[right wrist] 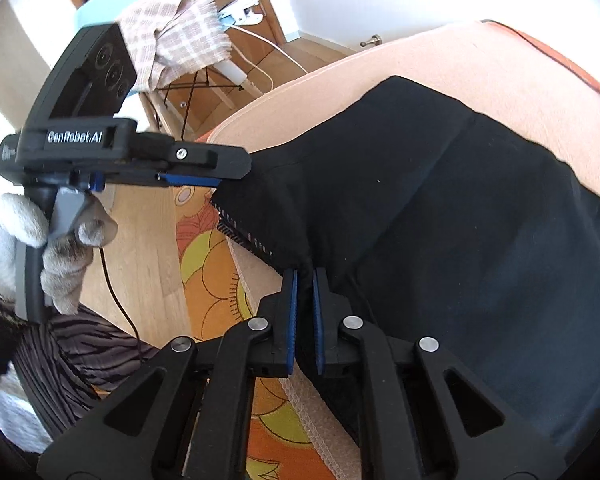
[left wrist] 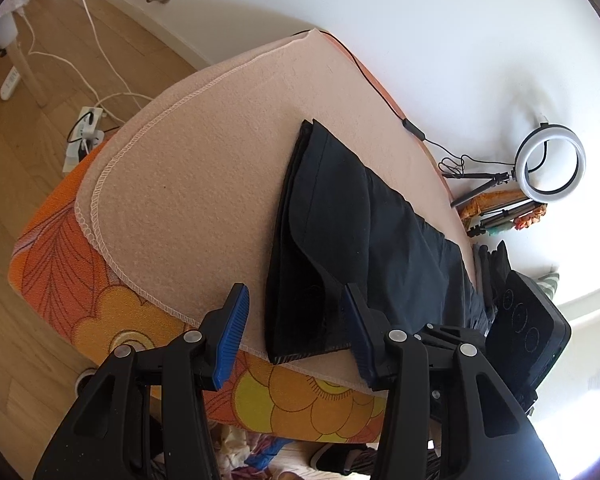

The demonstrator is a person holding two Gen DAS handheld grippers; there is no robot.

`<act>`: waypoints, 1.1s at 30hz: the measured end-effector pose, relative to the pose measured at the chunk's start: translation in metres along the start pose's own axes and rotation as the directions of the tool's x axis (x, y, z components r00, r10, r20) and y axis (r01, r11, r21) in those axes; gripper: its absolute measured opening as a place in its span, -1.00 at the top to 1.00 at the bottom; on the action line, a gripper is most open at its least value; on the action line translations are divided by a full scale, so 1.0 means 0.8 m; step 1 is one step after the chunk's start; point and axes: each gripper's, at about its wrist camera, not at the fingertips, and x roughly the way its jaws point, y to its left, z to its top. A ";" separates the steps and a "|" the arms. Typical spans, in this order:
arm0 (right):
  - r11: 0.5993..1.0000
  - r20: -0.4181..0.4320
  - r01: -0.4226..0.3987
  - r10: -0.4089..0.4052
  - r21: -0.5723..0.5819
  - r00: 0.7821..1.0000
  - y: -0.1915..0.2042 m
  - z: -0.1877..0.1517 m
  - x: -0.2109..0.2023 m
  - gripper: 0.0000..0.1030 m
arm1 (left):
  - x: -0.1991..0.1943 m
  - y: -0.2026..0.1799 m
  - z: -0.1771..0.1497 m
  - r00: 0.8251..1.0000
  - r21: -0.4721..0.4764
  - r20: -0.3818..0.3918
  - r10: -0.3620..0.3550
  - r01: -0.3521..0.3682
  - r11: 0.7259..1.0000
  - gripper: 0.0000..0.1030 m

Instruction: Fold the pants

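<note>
Black pants [left wrist: 340, 216] lie lengthwise on a peach blanket [left wrist: 204, 168], folded leg on leg, with the hem end at the near edge. They also fill the right wrist view [right wrist: 440, 208]. My left gripper [left wrist: 296, 332] is open, its blue pads on either side of the hem corner, not closed on it. In the right wrist view the left gripper [right wrist: 204, 178] is seen side-on beside the hem. My right gripper [right wrist: 305, 280] is shut on a pinch of the pants fabric near the hem edge.
The blanket covers an orange floral mattress [left wrist: 60, 264]. A ring light on a tripod [left wrist: 548, 164] lies at the far right. Cables and a power strip [left wrist: 84, 132] sit on the wooden floor at left. A chair with a checked cloth [right wrist: 180, 36] stands beyond.
</note>
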 end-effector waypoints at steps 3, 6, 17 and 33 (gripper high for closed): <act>0.992 0.020 -0.071 0.070 0.108 0.997 -0.021 -0.003 -0.001 0.89 | 0.002 0.004 0.002 0.999 -0.036 -0.001 -0.039 0.039 0.999 0.10; 0.982 0.028 -0.108 0.105 0.157 0.994 -0.030 -0.005 0.000 0.89 | 0.013 0.006 0.002 0.997 -0.069 -0.028 -0.066 0.064 0.996 0.00; 0.995 0.030 -0.060 0.058 0.076 0.998 -0.016 -0.002 -0.003 0.85 | 0.027 -0.003 0.004 0.991 -0.090 -0.020 -0.135 0.133 0.987 0.02; 0.976 0.126 -0.127 0.105 0.178 0.986 -0.060 0.000 -0.084 0.05 | 0.011 -0.045 -0.008 0.995 0.171 0.098 -0.034 0.017 0.985 0.83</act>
